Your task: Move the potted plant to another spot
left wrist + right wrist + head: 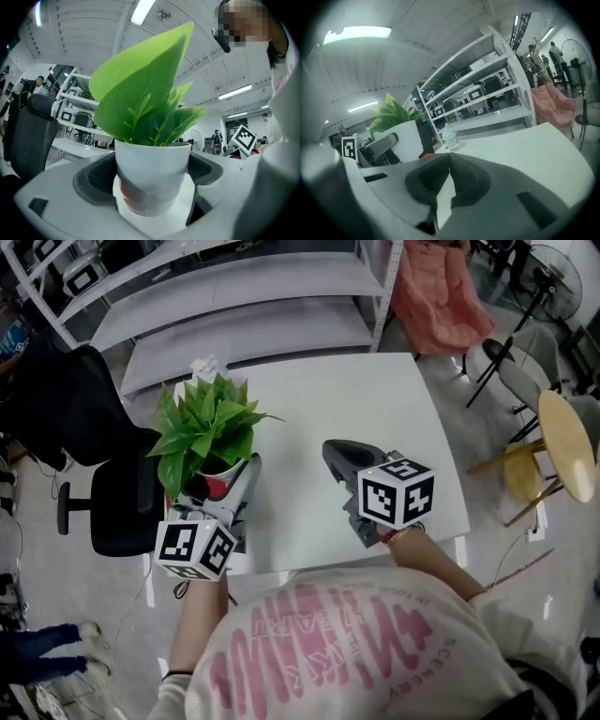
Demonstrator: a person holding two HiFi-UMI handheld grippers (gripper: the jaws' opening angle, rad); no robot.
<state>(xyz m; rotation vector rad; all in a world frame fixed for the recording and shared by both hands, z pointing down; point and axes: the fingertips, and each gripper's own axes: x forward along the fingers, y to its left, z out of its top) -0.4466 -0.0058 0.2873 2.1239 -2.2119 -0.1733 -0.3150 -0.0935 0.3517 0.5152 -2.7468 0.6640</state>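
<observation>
Green potted plant (140, 108), between left gripper (152, 183) jaws

Most of the desk (375, 399) looks open to me: the middle, the back and the whole right side give clear passage. On my left, the plant (211, 423) fills the near corner, a small bottle (449, 137) stands behind it, and a black chair (117, 507) crowds that edge.

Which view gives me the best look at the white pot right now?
The left gripper view: the white pot fills the centre, side on, a jaw against each side. The head view shows it from above, mostly hidden under leaves. The right gripper view shows it small, far left.
</observation>
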